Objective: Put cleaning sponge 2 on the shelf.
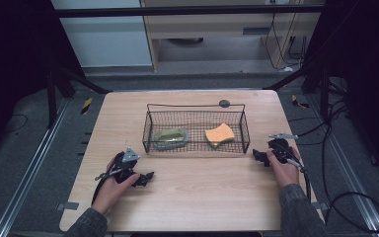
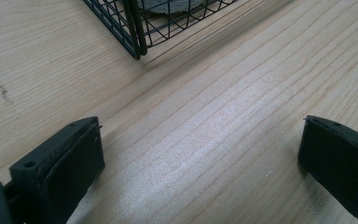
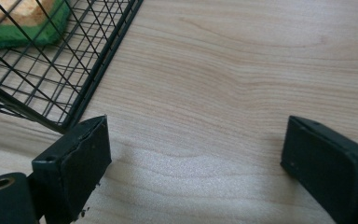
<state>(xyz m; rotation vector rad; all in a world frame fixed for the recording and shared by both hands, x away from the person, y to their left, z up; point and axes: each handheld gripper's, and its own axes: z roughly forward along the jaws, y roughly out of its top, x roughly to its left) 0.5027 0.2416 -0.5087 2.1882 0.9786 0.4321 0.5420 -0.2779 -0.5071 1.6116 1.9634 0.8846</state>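
Left gripper (image 1: 145, 178) low over the table (image 1: 197, 197), jaws wide apart, nothing between them; wire basket (image 1: 196, 129) just ahead of its jaws, near corner up close in the left gripper view. Right gripper (image 1: 259, 156) jaws also spread, bare wood between; basket's end wall just beside its left jaw. Orange-green sponge (image 1: 220, 134) inside basket near right gripper; green pad (image 1: 171, 136) at the end toward left gripper.

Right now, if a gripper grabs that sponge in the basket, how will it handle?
The sponge looks soft and foamy, so it would probably squash between jaws. It is likely light for its size. Its flat shape suggests no rolling, though the basket walls may snag it on lifting.
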